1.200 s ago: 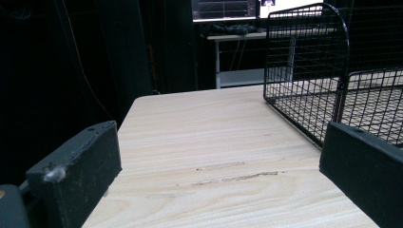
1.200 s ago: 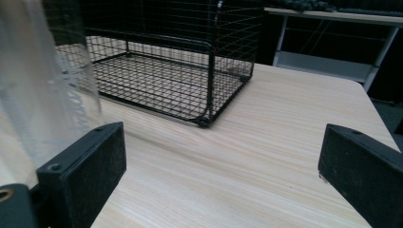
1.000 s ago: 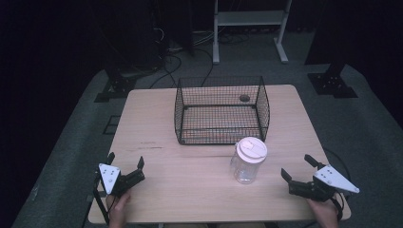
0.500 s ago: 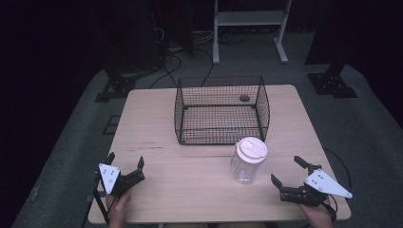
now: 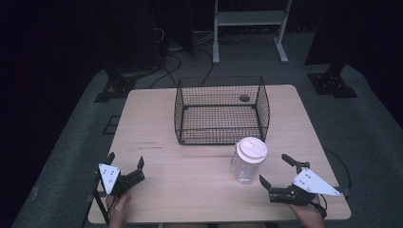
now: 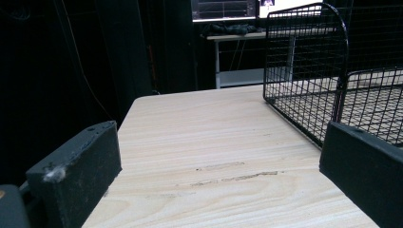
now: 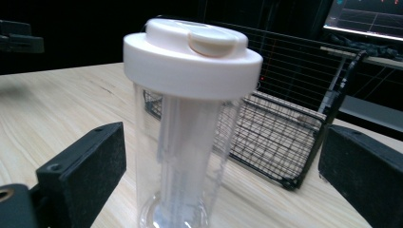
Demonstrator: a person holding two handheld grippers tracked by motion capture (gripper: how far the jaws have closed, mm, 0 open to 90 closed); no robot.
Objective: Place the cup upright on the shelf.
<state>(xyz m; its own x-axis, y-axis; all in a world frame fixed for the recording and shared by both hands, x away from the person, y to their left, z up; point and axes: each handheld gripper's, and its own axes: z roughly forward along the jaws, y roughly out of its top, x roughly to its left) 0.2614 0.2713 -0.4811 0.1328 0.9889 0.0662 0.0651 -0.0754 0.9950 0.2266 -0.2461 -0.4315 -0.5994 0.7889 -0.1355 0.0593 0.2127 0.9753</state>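
A clear plastic jar with a white lid stands upright on the wooden table, just in front of the black wire basket. My right gripper is open at the near right, its jaws pointing at the jar and a short way from it. In the right gripper view the jar rises between the two jaws, apart from both. My left gripper is open at the near left, with only bare table between its jaws. A small dark object lies at the back of the basket.
The basket is ahead and to the right in the left gripper view. A white metal frame and dark stands are on the floor behind the table. Bare wood lies between the two grippers.
My right gripper has moved left and turned toward the jar, closing most of the distance to it. The left gripper, jar and basket have stayed put.
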